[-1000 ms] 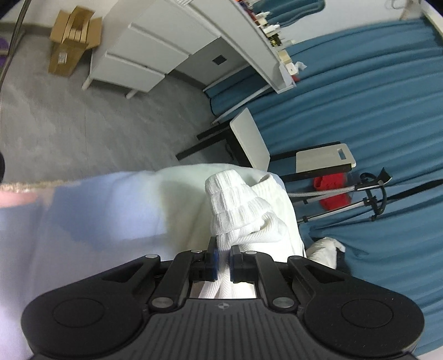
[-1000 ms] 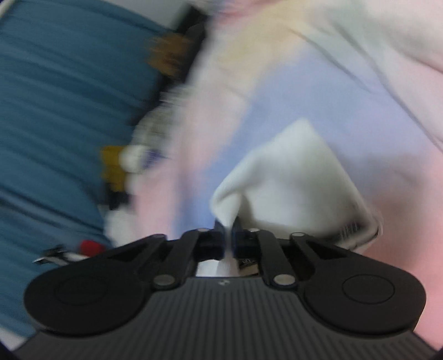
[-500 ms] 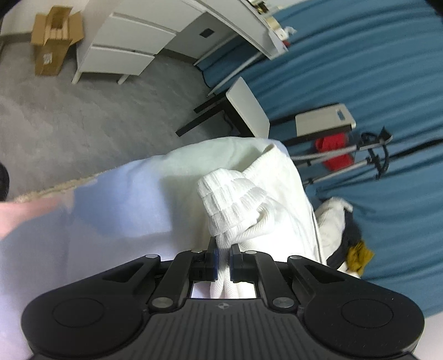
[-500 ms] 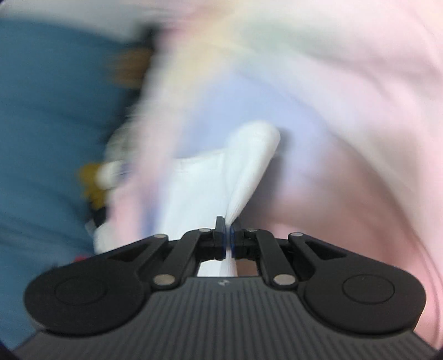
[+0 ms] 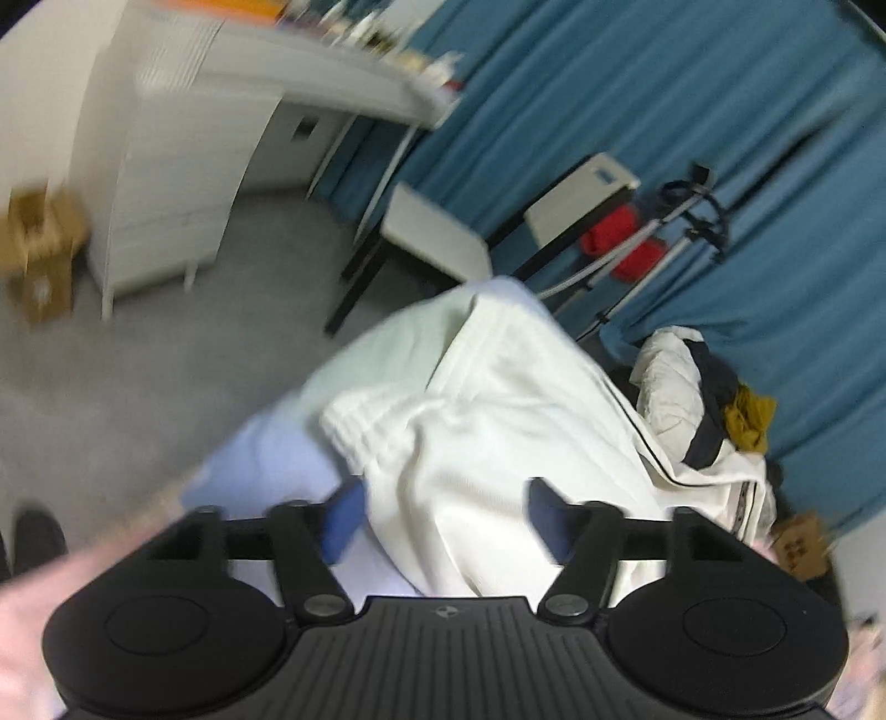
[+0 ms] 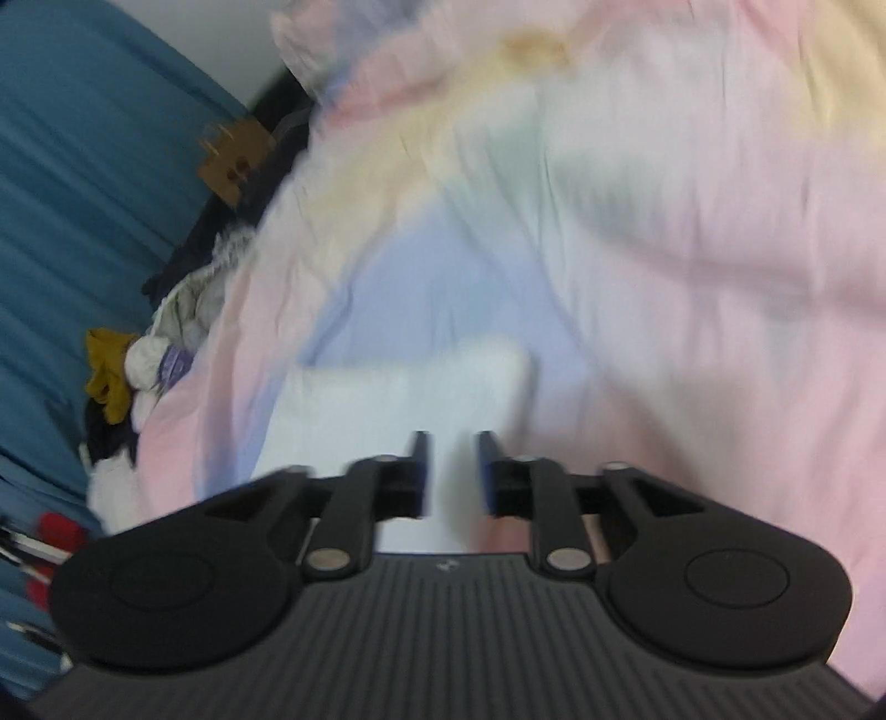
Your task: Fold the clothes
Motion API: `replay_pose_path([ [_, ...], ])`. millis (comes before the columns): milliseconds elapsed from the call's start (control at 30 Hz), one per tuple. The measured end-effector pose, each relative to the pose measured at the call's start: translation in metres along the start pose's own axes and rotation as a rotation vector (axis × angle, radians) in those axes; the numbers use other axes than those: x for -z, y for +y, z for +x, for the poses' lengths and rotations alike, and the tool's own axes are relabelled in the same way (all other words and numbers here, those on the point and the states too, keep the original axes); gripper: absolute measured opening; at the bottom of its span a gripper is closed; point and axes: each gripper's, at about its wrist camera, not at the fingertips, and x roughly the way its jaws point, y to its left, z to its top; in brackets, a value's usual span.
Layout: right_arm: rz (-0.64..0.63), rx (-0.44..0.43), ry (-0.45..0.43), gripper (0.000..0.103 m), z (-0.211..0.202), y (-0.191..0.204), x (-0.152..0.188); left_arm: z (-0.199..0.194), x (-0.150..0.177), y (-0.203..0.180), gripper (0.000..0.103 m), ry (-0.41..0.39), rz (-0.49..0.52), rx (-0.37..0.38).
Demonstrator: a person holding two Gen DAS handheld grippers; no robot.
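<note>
Pastel-sheeted bed [image 6: 692, 232] under a white garment [image 5: 515, 421].

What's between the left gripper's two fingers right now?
Left wrist view: the white garment lies on the pastel sheet, a bunched fold of it filling the gap of the open left gripper, neither finger visibly clamping it.

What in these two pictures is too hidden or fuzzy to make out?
- Left wrist view: the white garment's near end, hidden behind the left claw.
- Left wrist view: small items on the shelf, blurred.
- Right wrist view: the cardboard piece's markings, blurred.
</note>
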Motion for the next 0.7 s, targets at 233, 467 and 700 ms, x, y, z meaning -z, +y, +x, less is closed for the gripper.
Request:
replay_pose_path([
  [233,-0.183,-0.105,-0.189,0.081,-0.036,0.035,0.006,0.005,0.013,-0.089,0.083,-0.039,0.383,0.033],
  [467,-0.364,-0.498,0.071,0.08,-0.027,0.08,0.055,0.087,0.049,-0.204,0.09,0.041,0.764,0.045],
  [700,-0.399,-0.63,0.314,0.077,0.028,0.125,0.097,0.182,0.083,-0.31,0.09,0.003,1.089,0.12],
])
